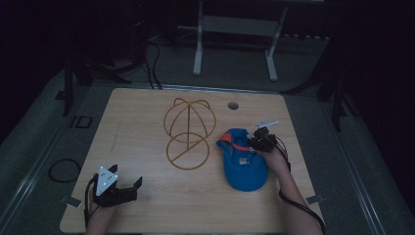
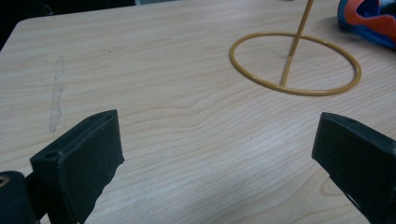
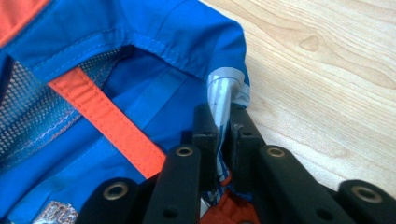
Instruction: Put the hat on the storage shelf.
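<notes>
A blue cap with orange trim lies on the wooden table at the right. My right gripper is at the cap's far right edge, shut on its fabric rim; the blue cap shows its orange strap and mesh lining. A yellow wire hat stand rises at the table's middle, with a ring base and a slanted rod. My left gripper rests open near the front left edge, jaws wide apart over bare wood, nothing between them.
A round grommet hole sits near the table's far edge. A white metal frame stands on the floor beyond the table, and cables lie on the floor at the left.
</notes>
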Action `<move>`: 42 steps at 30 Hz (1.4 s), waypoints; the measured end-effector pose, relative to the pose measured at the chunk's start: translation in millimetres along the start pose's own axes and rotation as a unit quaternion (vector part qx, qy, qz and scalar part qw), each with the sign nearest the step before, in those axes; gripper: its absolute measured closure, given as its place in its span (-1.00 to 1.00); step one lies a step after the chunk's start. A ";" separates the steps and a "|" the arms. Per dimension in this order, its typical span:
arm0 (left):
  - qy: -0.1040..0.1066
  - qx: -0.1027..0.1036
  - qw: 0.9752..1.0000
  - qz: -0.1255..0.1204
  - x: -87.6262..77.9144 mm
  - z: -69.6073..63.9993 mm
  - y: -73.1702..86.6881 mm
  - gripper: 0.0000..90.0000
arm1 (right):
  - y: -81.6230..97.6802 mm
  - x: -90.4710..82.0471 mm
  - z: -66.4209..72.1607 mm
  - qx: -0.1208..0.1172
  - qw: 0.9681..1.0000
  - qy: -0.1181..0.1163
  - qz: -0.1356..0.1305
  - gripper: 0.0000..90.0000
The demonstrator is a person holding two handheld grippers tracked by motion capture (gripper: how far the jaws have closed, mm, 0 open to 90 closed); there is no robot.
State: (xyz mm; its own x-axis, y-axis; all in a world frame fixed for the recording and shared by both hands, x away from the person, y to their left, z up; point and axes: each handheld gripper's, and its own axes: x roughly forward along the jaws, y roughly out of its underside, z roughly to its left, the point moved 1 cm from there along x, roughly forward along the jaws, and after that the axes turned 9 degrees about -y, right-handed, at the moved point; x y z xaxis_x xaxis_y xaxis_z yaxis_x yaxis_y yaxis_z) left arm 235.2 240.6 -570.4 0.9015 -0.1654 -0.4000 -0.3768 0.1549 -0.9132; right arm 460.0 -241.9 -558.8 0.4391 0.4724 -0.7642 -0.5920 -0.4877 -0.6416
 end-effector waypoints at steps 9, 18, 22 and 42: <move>-0.006 -0.005 1.000 -0.001 -1.0 0.1 -0.7 -0.95 | -0.7 -14.6 4.9 0.008 0.999 0.021 -0.030 0.93; -0.008 -0.004 1.000 0.001 -0.2 0.0 -0.7 -0.95 | -12.6 -61.8 13.6 -0.002 0.996 0.029 -0.080 0.93; -0.009 -0.004 1.000 0.002 0.2 -0.9 -0.9 -0.95 | -20.3 -87.6 20.4 -0.013 0.994 0.047 -0.102 0.93; 0.025 -0.004 1.000 0.004 -2.4 -8.9 -19.2 -0.95 | -56.3 -204.6 55.4 -0.066 0.971 0.079 -0.217 0.94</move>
State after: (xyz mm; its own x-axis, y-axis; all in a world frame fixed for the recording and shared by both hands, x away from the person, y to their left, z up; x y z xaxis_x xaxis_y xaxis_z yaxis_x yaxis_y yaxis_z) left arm 238.4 229.4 -552.6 0.8871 -0.2127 -0.4098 -0.3852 0.1484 -0.9108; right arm 366.1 -270.4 -362.7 0.7315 0.5417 -0.4141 -0.2410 -0.3627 -0.9002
